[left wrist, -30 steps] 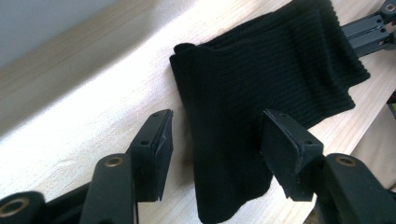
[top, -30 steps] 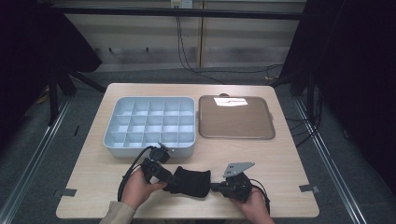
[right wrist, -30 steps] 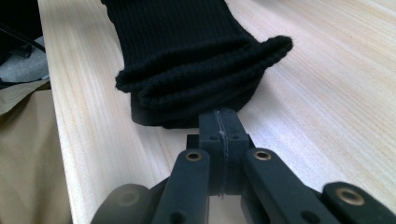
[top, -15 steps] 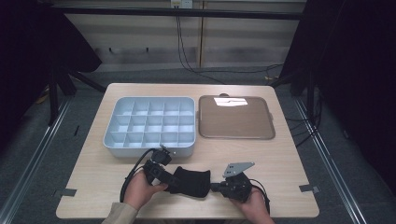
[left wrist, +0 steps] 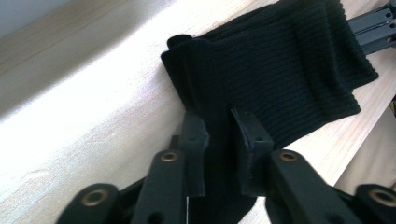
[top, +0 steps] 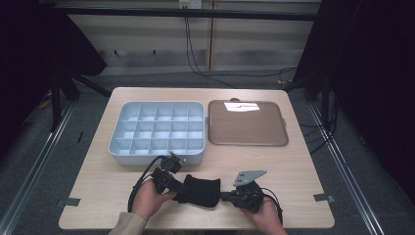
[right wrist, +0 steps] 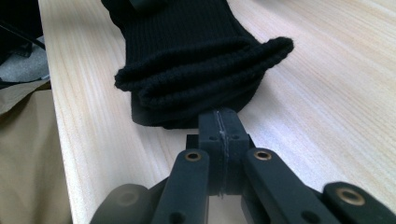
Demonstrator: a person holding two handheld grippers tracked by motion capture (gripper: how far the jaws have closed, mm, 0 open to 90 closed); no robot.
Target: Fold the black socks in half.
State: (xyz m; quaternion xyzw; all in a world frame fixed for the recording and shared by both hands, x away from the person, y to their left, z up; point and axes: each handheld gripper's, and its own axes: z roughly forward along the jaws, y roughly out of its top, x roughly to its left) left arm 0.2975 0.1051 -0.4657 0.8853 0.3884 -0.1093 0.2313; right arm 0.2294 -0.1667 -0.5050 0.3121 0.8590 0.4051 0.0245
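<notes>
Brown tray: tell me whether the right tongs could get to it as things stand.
Probably yes: the right tongs sit shut against the black knit cloth, and only bare table lies between them and the brown tray.

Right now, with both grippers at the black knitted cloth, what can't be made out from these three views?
- Left gripper: its jaws stand around the black knitted cloth; how firmly they pinch is unclear, the dark fabric hides the pads.
- Right gripper: jaws pressed together at the cloth's edge; whether any fabric is caught is hidden by the folds.
- Compartment tray: contents too small to tell in the high view.
- Brown tray: glare covers part.
</notes>
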